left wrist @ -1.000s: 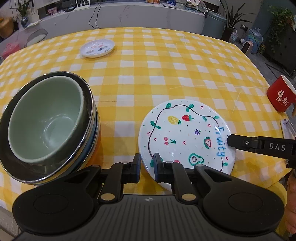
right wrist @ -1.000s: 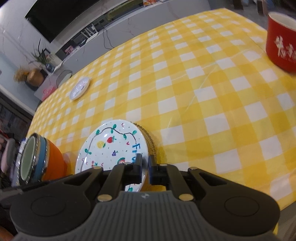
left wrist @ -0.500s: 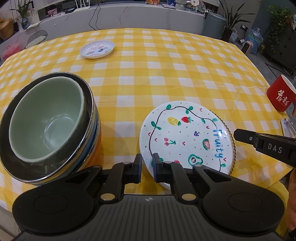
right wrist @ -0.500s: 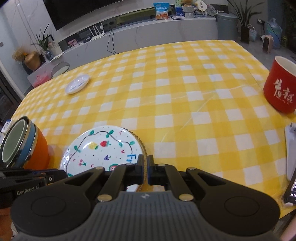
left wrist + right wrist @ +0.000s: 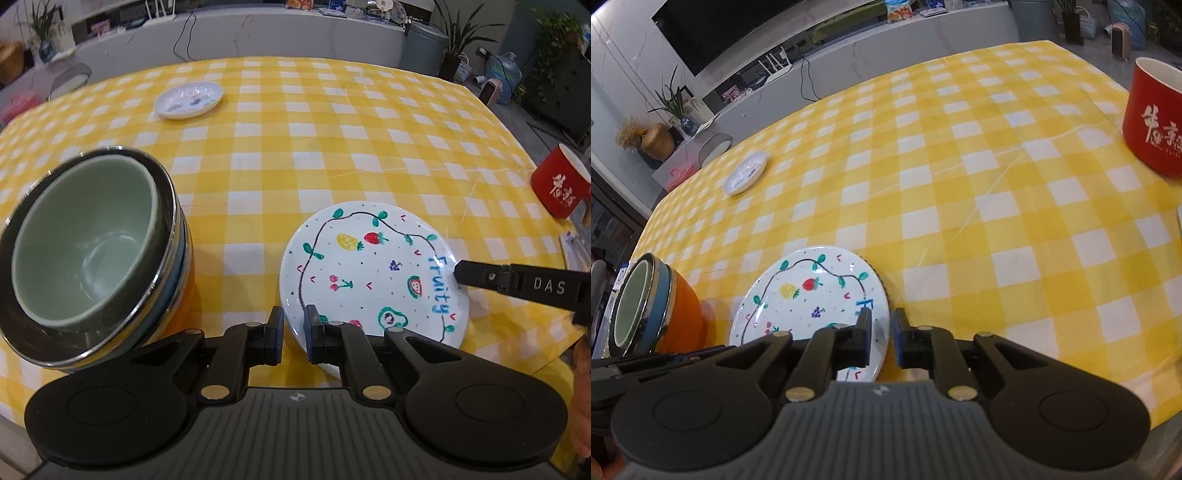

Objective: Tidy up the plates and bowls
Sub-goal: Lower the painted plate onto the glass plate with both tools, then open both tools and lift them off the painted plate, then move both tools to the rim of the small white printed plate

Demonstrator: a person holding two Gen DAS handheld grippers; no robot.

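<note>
Now both tongs (image 5: 293, 328) (image 5: 882, 341) straddle fruit plate (image 5: 369, 273) rim, slightly parted.

Stacked bowls (image 5: 88, 251) blocking left, fruit plate (image 5: 369, 273) beside them, red mug (image 5: 1154, 118) far right, open tablecloth (image 5: 960, 177) beyond

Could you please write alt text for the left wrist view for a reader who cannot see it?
A white fruit-patterned plate lies on a yellow checked table, the left claw at its near rim and the right claw's fingers at its right rim. Stacked bowls stand left, a small plate beyond, a red cup right.
</note>
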